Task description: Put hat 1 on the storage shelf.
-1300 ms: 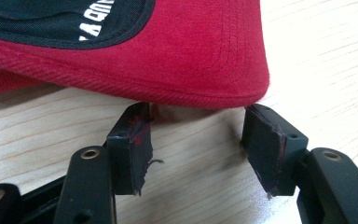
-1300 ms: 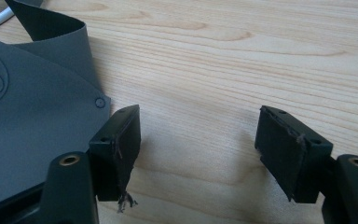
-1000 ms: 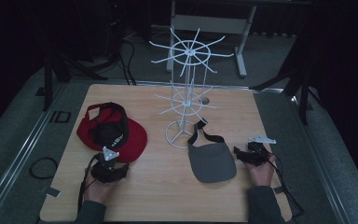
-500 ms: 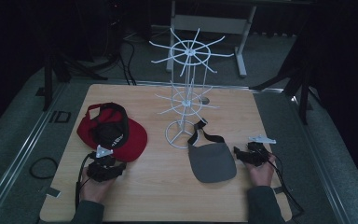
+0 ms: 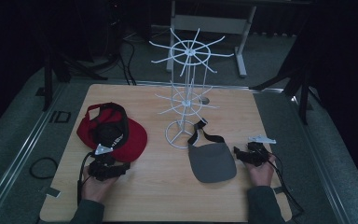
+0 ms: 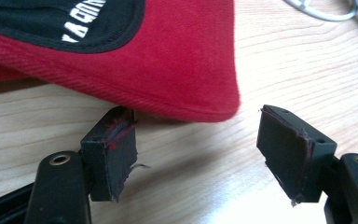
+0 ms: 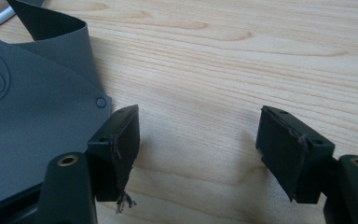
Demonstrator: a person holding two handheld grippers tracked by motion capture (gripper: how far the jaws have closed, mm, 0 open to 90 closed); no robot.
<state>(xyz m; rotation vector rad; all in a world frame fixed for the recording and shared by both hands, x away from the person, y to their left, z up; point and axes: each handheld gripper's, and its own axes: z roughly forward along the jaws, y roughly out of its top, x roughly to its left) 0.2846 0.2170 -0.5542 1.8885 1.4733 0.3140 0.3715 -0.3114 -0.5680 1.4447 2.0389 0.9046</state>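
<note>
My left gripper (image 5: pixel 121 169) rests low on the worktop (image 5: pixel 158 196) just at the near edge of the red cap (image 5: pixel 114 133). Its fingers (image 6: pixel 109 158) have just been spreading and now stand wide apart, released, with bare wood between them. In the left gripper view the cap's red brim (image 6: pixel 168 70) lies just beyond my fingertips; one finger sits right under the brim's edge, and I cannot quite tell whether it brushes the cloth or stands a hair clear. The cap lies on the left part of the worktop, its black lining with white lettering facing up.

My right gripper (image 5: pixel 240 155) lies on the right part of the worktop beside the grey visor (image 5: pixel 212 161). Its fingers (image 7: pixel 116 149) are spread as well, gripping nothing; in the right gripper view one finger stands just at the visor's edge, by a small rivet, and wood grain shows in the gap. The visor lies flat, its dark strap (image 5: pixel 205 135) curling toward the foot of the white wire rack (image 5: pixel 186 100), which stands upright between the cap and the visor.
</note>
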